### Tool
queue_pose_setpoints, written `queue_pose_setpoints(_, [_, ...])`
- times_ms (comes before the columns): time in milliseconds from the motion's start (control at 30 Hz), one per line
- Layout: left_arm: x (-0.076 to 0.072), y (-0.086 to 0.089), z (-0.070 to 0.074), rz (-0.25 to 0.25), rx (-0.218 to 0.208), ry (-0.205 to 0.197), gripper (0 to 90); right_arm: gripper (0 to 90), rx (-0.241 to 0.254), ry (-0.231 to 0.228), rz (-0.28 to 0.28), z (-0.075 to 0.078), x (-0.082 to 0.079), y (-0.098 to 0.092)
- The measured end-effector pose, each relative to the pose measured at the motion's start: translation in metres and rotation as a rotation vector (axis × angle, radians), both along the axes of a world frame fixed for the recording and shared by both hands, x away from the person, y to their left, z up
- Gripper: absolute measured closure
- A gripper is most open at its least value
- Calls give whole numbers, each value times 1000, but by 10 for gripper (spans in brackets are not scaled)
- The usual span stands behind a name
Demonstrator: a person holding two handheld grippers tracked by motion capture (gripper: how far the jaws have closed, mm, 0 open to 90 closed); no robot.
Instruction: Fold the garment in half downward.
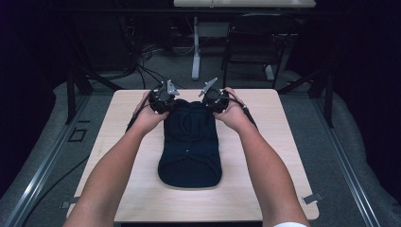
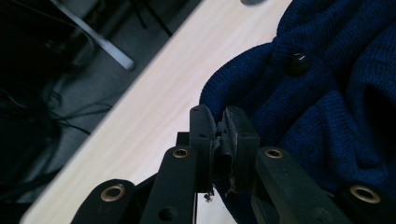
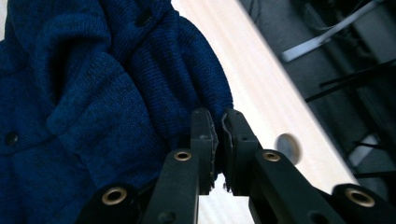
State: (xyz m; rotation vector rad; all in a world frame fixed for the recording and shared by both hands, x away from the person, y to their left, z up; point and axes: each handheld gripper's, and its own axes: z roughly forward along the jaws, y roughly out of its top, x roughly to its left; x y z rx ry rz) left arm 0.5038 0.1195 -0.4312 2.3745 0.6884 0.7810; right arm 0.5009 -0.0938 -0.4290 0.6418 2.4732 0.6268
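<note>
Dark blue knit garment (image 1: 190, 144) flat on light wood table (image 1: 265, 189), centre, running from far edge toward near side. Left gripper (image 1: 162, 100) at garment's far left corner, jaws clamped together on knit edge, fabric pinched between pads (image 2: 201, 135). Right gripper (image 1: 215, 100) at far right corner, jaws likewise closed on knit edge, fabric between pads (image 3: 203, 135). Dark button (image 2: 296, 63) on knit near left gripper. Both hands gripping the tools, forearms reaching in from near side. Chair (image 1: 257, 42) beyond table.
</note>
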Motion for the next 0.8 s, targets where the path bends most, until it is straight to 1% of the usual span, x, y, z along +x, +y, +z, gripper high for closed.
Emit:
queue_pose_setpoints(67, [0, 1, 7, 6, -9, -26, 827, 834, -3, -30, -3, 10, 0, 0])
queue_pose_setpoints(133, [1, 1, 14, 13, -6, -49, 827, 834, 3, -58, -8, 18, 0, 1])
queue_pose_setpoints(167, [1, 1, 18, 18, -5, -69, 827, 834, 7, -69, -10, 20, 0, 1])
queue_pose_setpoints(233, [0, 1, 25, 26, -4, -96, 827, 834, 11, -104, -19, 28, 0, 3])
queue_pose_setpoints(267, [-1, 1, 28, 35, -13, -120, 827, 834, 17, -116, -23, 30, 0, 3])
queue_pose_setpoints(333, [-3, 1, 35, 51, -28, -174, 827, 834, 29, -156, -38, 36, -1, 4])
queue_pose_setpoints(367, [-4, 2, 37, 55, -28, -196, 827, 833, 49, -183, -50, 39, -1, 4])
queue_pose_setpoints(400, [-4, 2, 37, 67, -37, -209, 827, 833, 61, -199, -53, 40, -2, 4])
queue_pose_setpoints(433, [-5, 2, 36, 74, -37, -211, 826, 833, 79, -229, -61, 41, -4, 5])
queue_pose_setpoints(467, [-5, 2, 34, 78, -36, -208, 826, 833, 73, -235, -59, 40, -5, 6])
queue_pose_setpoints(500, [-6, 1, 31, 77, -26, -213, 826, 833, 73, -235, -59, 40, -5, 6])
queue_pose_setpoints(533, [-7, 0, 29, 77, -21, -213, 826, 833, 60, -234, -61, 34, -6, 7])
queue_pose_setpoints(567, [-8, -1, 26, 80, -27, -215, 826, 833, 60, -234, -61, 34, -6, 7])
queue_pose_setpoints(667, [-9, -1, 19, 76, -22, -200, 825, 832, 45, -225, -57, 23, -7, 7])
queue_pose_setpoints(700, [-9, -2, 17, 77, -27, -186, 825, 832, 45, -225, -57, 23, -7, 7])
queue_pose_setpoints(733, [-9, -2, 16, 71, -19, -182, 826, 832, 42, -221, -60, 21, -7, 7])
queue_pose_setpoints(800, [-9, -3, 15, 62, -20, -174, 825, 831, 39, -214, -59, 19, -7, 8])
